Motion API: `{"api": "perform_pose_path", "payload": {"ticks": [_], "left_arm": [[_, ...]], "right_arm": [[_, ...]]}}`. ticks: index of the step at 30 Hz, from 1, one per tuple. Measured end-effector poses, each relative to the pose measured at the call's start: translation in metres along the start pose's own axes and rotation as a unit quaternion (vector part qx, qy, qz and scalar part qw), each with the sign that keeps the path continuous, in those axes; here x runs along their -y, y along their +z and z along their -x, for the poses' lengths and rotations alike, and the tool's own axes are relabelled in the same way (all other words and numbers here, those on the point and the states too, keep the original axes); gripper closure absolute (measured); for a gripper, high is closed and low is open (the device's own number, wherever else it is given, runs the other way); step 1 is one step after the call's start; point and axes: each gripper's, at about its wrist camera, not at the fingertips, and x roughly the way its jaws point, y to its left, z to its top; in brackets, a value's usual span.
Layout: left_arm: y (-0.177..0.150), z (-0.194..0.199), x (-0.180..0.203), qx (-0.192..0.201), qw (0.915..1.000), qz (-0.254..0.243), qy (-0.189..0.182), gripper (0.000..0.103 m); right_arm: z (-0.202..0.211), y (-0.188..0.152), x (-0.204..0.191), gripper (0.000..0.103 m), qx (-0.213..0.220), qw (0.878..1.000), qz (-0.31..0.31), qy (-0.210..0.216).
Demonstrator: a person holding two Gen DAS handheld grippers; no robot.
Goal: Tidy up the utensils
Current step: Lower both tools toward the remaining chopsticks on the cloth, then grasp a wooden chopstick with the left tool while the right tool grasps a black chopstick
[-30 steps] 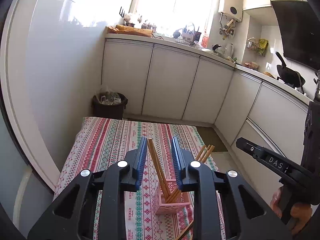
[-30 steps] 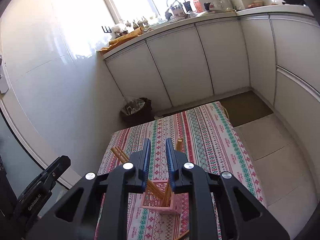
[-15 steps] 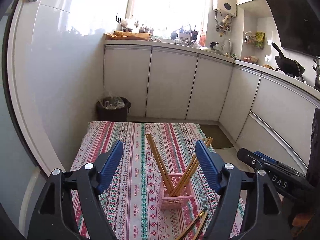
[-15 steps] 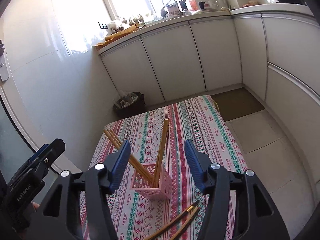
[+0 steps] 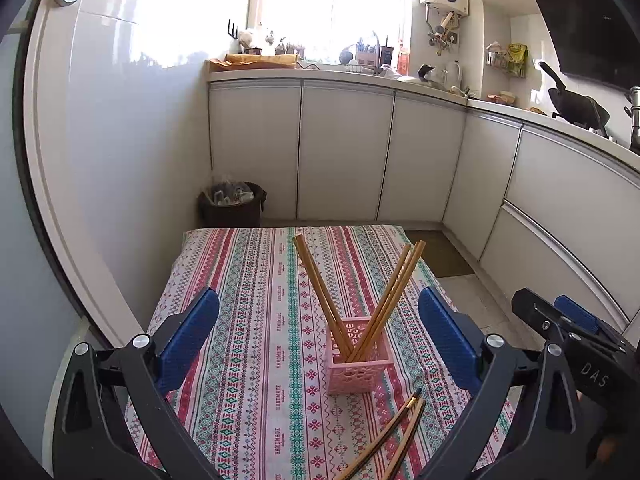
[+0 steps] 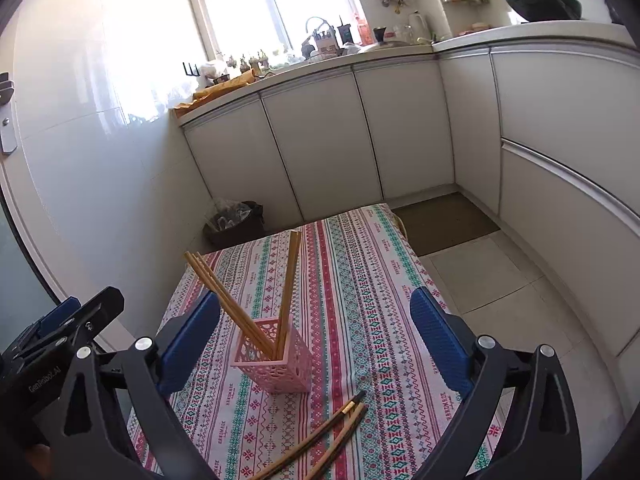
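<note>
Item 1, your left gripper (image 5: 318,334): jaws were opening, blue pads spread wide with nothing pressed between them; 1 second before, they had stood close together around the left-leaning chopsticks.

Item 2, your right gripper (image 6: 316,334): likewise opening and empty, where earlier its pads nearly met at the other chopsticks.

Item 3, pink basket (image 5: 357,364): upright on the striped tablecloth (image 5: 256,320), between the spread pads in both views but apart from them.

Item 4, standing chopsticks (image 5: 320,292): 2 groups crossed in a V inside the basket, free of both tools. The exact count was hard to make out.

Item 5, dark-tipped chopsticks (image 5: 394,434): 2, lying flat on the cloth just in front of the basket, their lower ends cut off by the frame edge and gripper body.
</note>
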Motion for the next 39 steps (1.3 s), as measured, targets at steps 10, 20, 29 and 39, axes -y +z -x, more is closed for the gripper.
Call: {"api": "perform_pose_path", "payload": {"ticks": [10,20,29,39], "left_arm": [[-0.036,-0.042,0.024,-0.157,0.9840,-0.053,-0.066,0.007],[-0.112,-0.137,0.067,-0.409,0.8998,-0.060,-0.138,0.007],[-0.124,-0.165,0.091,-0.446,0.8688,0.022,-0.214,0.032],[-0.142,-0.182,0.100,-0.434,0.8830,-0.014,-0.177,0.065]], "right_arm": [[0.021,-0.042,0.039,0.007,-0.026,0.999,-0.009,-0.034],[-0.002,-0.068,0.100,0.007,-0.111,0.988,-0.088,-0.065],[-0.008,-0.078,0.135,0.007,-0.158,0.975,-0.141,-0.068],[-0.003,-0.082,0.156,0.007,-0.168,0.970,-0.163,-0.071]]}}
